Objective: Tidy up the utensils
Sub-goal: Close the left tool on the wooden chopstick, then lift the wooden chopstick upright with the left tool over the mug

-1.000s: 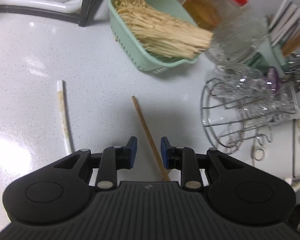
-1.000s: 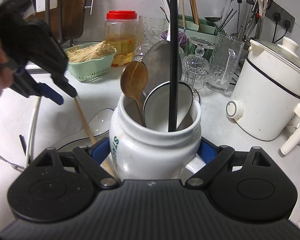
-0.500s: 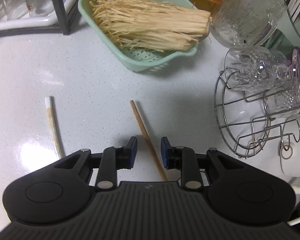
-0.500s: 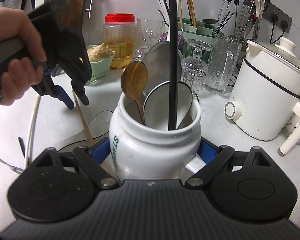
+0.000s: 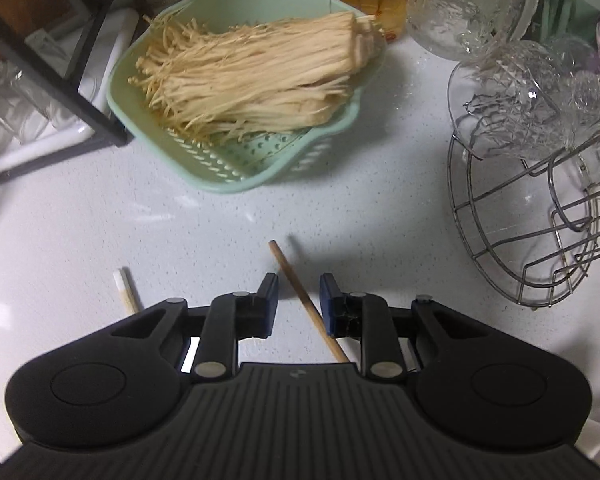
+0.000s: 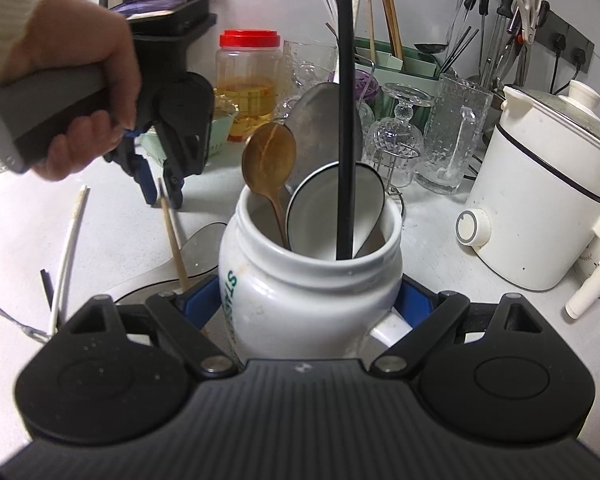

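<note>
Chopstick [image 5: 304, 300] flat on speckled white countertop [image 5: 100, 240]

open counter [image 5: 80, 240]: bare white stretch near and left of the left gripper [image 5: 299, 294], room to pass.
chopstick gap: the wooden chopstick [image 5: 300, 300] lies slanted between the left gripper's jaws, with a gap on either side; the jaws have just been closing.
far side: the green basket [image 5: 236, 176] of mushrooms blocks the way just beyond the chopstick tip.
right side: the wire rack [image 5: 520, 240] with glassware stands near, narrowing the lane.
far left: a black frame [image 5: 52, 80] stands on the counter.
left near: a white chopstick [image 5: 126, 296] lies just beside the gripper.
jar mouth: the white jar [image 6: 312, 280] is crowded by a wooden spoon [image 6: 268, 160], a ladle [image 6: 334, 200] and a black handle [image 6: 346, 120]; free room on its left inside.
right of jar: white cooker [image 6: 540, 208] stands near.
</note>
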Demonstrator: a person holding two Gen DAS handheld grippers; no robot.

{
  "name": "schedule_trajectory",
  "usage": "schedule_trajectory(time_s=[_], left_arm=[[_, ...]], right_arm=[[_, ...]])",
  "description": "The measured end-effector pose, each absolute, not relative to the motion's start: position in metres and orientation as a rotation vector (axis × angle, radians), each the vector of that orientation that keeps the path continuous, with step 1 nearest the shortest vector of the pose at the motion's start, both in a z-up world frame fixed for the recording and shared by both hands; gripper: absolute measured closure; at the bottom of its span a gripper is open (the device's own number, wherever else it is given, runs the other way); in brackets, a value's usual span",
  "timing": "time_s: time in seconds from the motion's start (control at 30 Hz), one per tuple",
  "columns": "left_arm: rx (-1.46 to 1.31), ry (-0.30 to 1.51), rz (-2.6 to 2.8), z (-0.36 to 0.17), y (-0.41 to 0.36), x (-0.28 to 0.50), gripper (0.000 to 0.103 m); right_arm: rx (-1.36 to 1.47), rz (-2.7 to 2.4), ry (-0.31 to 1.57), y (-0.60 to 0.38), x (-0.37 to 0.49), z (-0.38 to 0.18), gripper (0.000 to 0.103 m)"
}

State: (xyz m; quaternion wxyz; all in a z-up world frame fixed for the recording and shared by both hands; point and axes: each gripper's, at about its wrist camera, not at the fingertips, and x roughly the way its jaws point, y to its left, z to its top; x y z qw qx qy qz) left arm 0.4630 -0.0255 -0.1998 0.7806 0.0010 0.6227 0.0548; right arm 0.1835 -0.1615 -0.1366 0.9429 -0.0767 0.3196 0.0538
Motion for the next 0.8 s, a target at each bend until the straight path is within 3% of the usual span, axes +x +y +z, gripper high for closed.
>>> schedule_trajectory(time_s=[0.23, 0.8], left_arm=[[0.026, 1.326, 0.132, -0.199, -0.032, 0.462, 0.098], [-0.025, 1.065, 0.026, -0.135, -0.021, 0.425, 0.098]], right_arm=[[-0.162, 0.13, 0.647, -0.162, 0.183, -0.137, 0.01], [-0.171, 0.151, 0.658, -0.164, 0.191, -0.138, 0.01]])
